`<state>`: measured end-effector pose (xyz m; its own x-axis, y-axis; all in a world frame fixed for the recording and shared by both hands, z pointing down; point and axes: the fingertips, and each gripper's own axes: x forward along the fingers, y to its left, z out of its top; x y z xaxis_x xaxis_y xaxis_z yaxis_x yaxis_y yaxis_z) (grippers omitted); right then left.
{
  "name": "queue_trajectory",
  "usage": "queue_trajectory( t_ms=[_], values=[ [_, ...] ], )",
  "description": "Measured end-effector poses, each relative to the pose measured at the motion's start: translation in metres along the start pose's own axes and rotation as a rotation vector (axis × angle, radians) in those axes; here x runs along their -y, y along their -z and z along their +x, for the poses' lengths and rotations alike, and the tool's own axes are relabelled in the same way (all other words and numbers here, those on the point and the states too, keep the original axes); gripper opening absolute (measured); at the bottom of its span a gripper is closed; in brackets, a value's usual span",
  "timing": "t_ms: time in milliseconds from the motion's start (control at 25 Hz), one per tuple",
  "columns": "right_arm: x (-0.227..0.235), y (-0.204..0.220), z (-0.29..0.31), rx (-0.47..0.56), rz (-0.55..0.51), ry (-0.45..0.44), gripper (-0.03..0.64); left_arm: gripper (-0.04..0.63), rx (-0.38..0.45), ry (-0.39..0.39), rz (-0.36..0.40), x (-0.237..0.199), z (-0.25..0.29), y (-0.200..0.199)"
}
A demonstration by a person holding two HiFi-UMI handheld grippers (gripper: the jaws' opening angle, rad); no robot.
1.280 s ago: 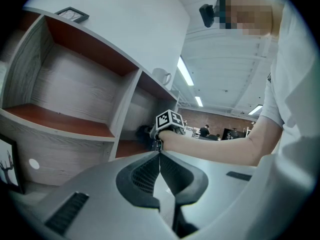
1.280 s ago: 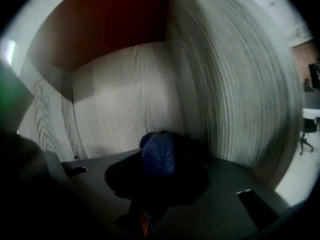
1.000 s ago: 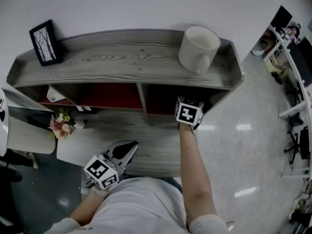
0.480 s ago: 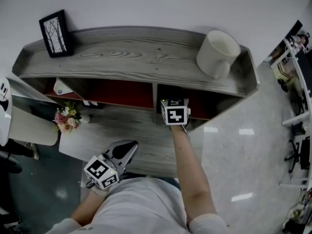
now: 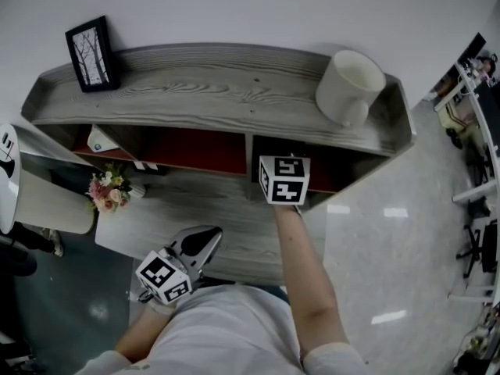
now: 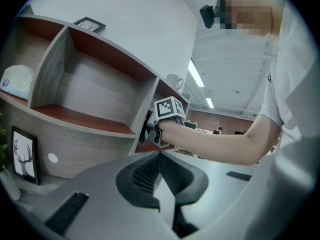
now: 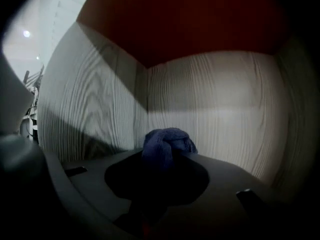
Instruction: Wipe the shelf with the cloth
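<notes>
Head view: grey wooden shelf (image 5: pixel 203 92) against the wall, picture frame (image 5: pixel 92 55) at its top left, white mug (image 5: pixel 351 84) at its top right. The right gripper (image 5: pixel 284 180) is inside the right-hand compartment under the top board, its tips hidden there. The left gripper (image 5: pixel 195 247) hangs low by the person's torso. Left gripper view: its jaws meet, with nothing between them. Right gripper view: jaws pinched tight on a bunched blue cloth (image 7: pixel 167 145), close to the compartment's wood-grain walls, with a red panel (image 7: pixel 190 19) adjoining.
</notes>
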<state>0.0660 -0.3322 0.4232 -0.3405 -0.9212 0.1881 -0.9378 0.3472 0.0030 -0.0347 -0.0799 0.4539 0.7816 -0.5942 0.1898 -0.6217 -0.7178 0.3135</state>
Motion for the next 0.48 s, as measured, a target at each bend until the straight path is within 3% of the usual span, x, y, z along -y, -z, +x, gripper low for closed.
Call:
queue_trajectory(
  t_ms=[200,480],
  values=[
    [0.017,-0.033,-0.016,0.131,-0.042,0.053,0.091,0.015,-0.005,0.020,0.009,0.006,0.007,-0.003],
    [0.054,-0.050,-0.038,0.217,-0.058,0.129,0.091,0.015,-0.019,0.044,0.018,0.012,0.019,-0.002]
  ],
)
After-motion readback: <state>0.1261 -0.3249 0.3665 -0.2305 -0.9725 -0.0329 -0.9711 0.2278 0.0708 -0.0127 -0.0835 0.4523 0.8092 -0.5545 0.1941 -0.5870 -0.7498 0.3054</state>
